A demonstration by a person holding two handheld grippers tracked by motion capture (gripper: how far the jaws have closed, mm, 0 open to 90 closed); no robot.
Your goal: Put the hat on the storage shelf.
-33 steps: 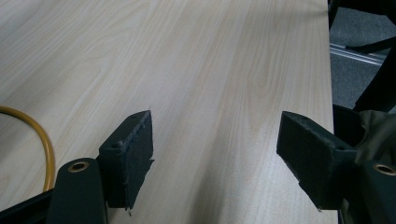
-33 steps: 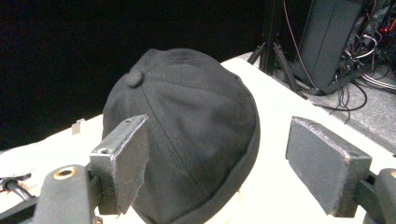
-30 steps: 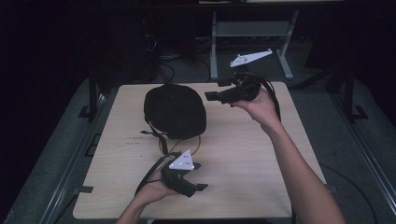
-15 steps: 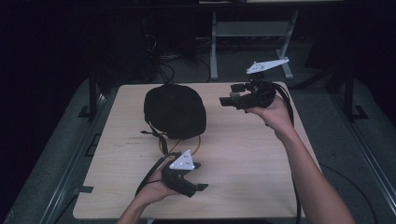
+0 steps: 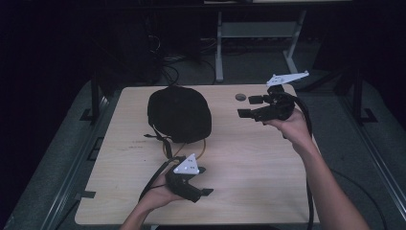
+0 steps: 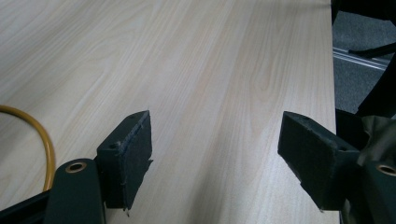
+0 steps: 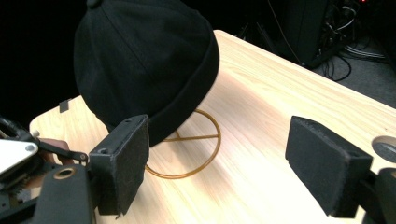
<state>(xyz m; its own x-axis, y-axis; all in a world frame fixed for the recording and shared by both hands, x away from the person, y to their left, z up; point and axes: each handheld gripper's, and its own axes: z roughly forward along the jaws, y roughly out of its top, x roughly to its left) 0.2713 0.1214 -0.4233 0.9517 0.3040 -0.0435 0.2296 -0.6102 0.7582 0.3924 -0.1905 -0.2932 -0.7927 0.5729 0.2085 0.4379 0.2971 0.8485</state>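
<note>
While both jaws stand wide open and empty, we see the black hat on its stand at the far left of the table.

We find the right gripper lifted over the far right part, aimed at the hat, which sits on a yellow wire ring. The left gripper is low at the near edge, pointing right over bare wood.

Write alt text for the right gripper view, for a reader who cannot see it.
A black cap sits on a thin gold wire stand on a light wooden table. The right gripper faces it with its two black padded jaws wide open and nothing between them. The left gripper shows at the left edge.
</note>
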